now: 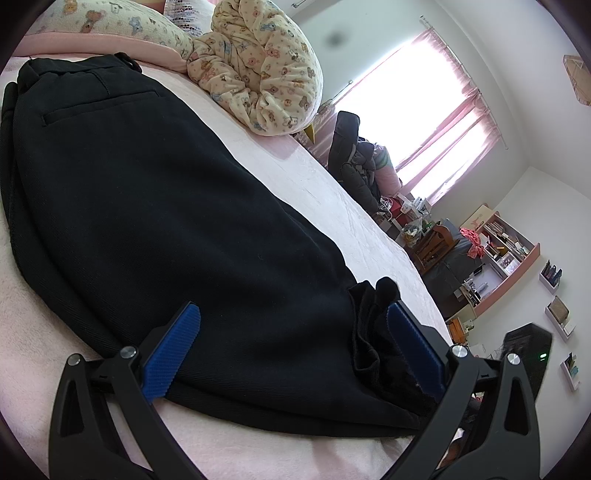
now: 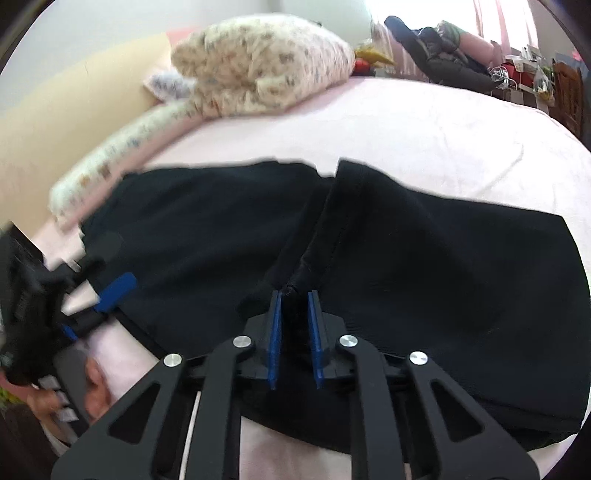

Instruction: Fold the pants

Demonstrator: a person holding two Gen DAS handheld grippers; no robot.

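Black pants lie flat on the pink bed, back pocket and waistband at the far left. My left gripper is open wide, its blue pads astride the near end of the pants, with a bunched fold of fabric against the right pad. In the right wrist view the pants spread across the bed. My right gripper is nearly closed on a raised ridge of black fabric. The left gripper shows blurred at the pants' left edge.
A floral quilt and pillow lie at the head of the pink bed. A dark jacket hangs beyond the bed's far side. Desk and shelves stand by the window. The quilt also shows in the right wrist view.
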